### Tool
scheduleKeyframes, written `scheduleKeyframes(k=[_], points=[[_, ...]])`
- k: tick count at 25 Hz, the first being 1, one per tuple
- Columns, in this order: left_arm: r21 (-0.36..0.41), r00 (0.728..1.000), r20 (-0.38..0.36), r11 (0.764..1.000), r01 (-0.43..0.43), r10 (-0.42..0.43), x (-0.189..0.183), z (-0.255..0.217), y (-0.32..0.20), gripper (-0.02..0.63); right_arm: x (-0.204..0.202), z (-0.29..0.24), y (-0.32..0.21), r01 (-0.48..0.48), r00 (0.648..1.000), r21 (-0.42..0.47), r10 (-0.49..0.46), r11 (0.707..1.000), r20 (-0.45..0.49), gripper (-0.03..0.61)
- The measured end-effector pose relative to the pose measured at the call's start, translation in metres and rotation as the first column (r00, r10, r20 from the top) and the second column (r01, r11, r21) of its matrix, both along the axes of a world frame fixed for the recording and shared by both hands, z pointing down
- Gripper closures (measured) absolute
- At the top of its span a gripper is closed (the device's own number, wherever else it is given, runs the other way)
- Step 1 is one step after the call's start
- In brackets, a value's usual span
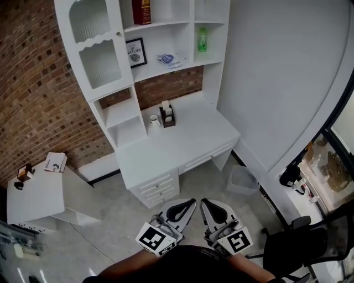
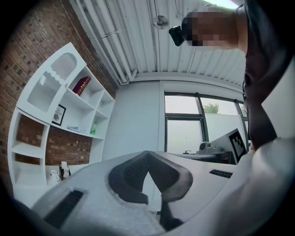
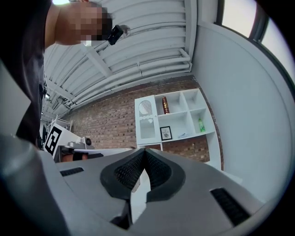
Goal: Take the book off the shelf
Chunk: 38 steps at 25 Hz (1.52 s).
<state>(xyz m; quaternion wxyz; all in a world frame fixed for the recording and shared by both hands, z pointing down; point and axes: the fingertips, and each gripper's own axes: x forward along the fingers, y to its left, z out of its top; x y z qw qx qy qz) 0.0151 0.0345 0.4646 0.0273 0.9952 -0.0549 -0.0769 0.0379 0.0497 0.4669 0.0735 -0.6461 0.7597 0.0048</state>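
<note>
A dark red book (image 1: 141, 11) stands upright on the top shelf of the white shelf-and-desk unit (image 1: 182, 141) against the brick wall. It also shows as the book (image 2: 81, 85) in the left gripper view and as the book (image 3: 165, 105) in the right gripper view, small and distant in both. My left gripper (image 1: 180, 209) and right gripper (image 1: 217, 210) are held side by side low in the head view, close to the person's body and well short of the desk. Both are shut with nothing between the pads. The left gripper (image 2: 147, 154) and right gripper (image 3: 145, 153) point up towards the shelves.
A framed picture (image 1: 135, 52), a flat blue item (image 1: 168, 59) and a green bottle (image 1: 203, 40) sit on lower shelves. A mug (image 1: 154, 120) and a brown holder (image 1: 167, 117) stand on the desk. A bin (image 1: 242, 179), an office chair (image 1: 298, 243) and a side table (image 1: 33, 196) flank it.
</note>
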Motion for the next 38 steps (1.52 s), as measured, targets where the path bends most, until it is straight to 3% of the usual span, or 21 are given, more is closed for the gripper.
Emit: scheduleKeyframes(k=[9, 19, 29, 32, 38], points=[[0.072, 0.999, 0.020, 0.997, 0.038, -0.040, -0.040, -0.023, -0.139, 0.609, -0.039, -0.026, -0.139, 0.031, 0.999, 0.069, -0.033, 0.997, 0.020, 0.565], [0.050, 0.995, 0.054, 0.996, 0.077, -0.079, -0.059, -0.019, -0.212, 0.609, -0.060, -0.017, -0.225, 0.088, 0.994, 0.042, -0.091, 0.995, 0.061, 0.565], [0.058, 0.976, 0.060, 0.977, 0.206, -0.210, -0.026, -0.017, -0.285, 0.609, -0.022, -0.019, -0.305, 0.227, 0.970, 0.069, -0.232, 0.971, 0.070, 0.565], [0.102, 0.966, 0.030, 0.962, 0.254, -0.258, -0.004, -0.021, -0.306, 0.609, 0.000, -0.027, -0.322, 0.273, 0.959, 0.090, -0.279, 0.958, 0.057, 0.565], [0.109, 0.947, -0.007, 0.941, 0.320, -0.321, 0.059, -0.036, -0.335, 0.609, 0.068, -0.040, -0.354, 0.335, 0.938, 0.110, -0.342, 0.936, 0.059, 0.565]])
